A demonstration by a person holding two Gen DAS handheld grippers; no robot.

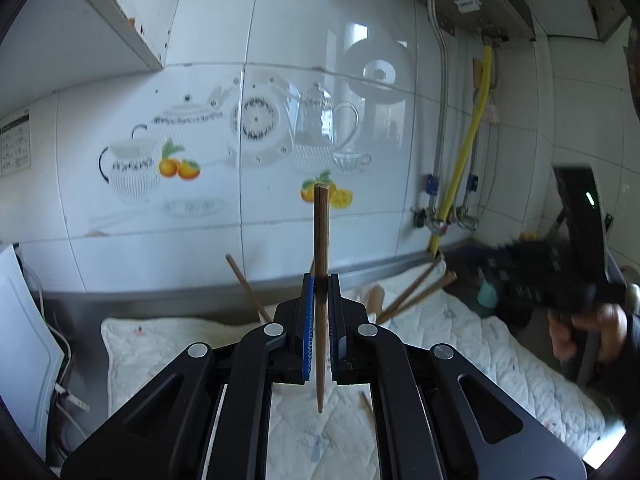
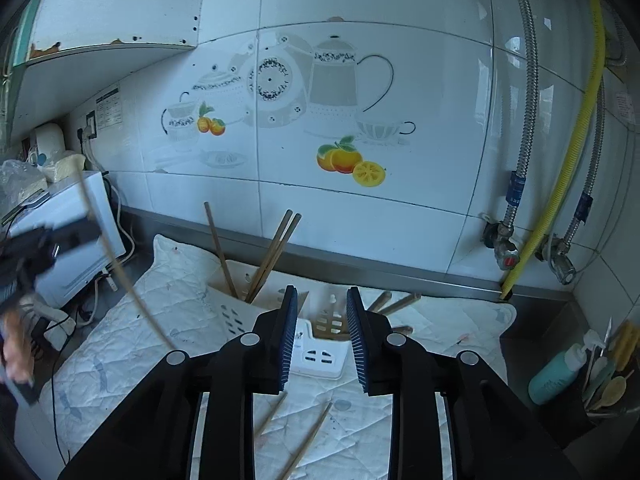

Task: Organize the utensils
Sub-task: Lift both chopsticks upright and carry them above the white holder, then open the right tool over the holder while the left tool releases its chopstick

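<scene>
We see a quilted mat (image 2: 132,332) carrying a white slotted utensil holder (image 2: 236,312), perhaps two-part, with chopsticks (image 2: 272,258) inside. Our left gripper (image 1: 319,312) clamps one upright chopstick (image 1: 321,280); our right gripper (image 2: 322,336) hangs parted, empty.

Both pictures are bright with soft daylight. The shiny wall tiles (image 1: 280,40) show a pale window glare in the left wrist view, so the light most likely comes from behind the camera. The right wrist view looks a bit bluer and cooler. Both pictures bend like a fish bowl: straight tile lines curve, and the corners go black. In the left wrist view the chopstick (image 1: 321,280) is sharp, but the right claw (image 1: 568,276) at the edge is smeared with blur. In the right wrist view the left claw (image 2: 36,248) is blurry too. Shadows on the quilted cloth (image 2: 352,420) are faint and soft.
</scene>
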